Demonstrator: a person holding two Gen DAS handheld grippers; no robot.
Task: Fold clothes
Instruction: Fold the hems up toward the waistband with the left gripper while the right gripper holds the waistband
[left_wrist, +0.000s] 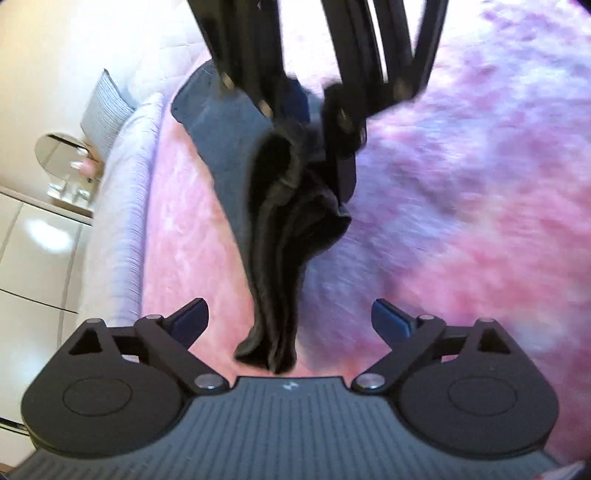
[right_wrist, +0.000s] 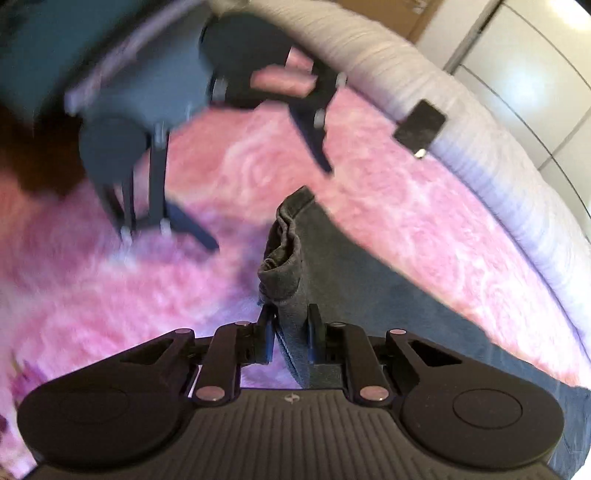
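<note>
Right gripper (right_wrist: 290, 325) is clamped on a bunched fold of the grey garment (right_wrist: 284, 266), pads pressing from both sides, fabric rising in a crumpled ridge just past the tips. Left gripper (left_wrist: 290, 321) is spread wide, nothing pinched; a dark twisted end of the garment hangs btwn its fingers (left_wrist: 192, 319) w/o touching them. Rest of the garment lies flat across the fluffy pink blanket (right_wrist: 388, 206) on the bed. Further off, a small black tag (right_wrist: 421, 127) sits near the blanket's edge by the pale ribbed bedcover (right_wrist: 399, 62). Beyond: striped pillow (left_wrist: 103, 110), white cupboards (left_wrist: 33, 240).
</note>
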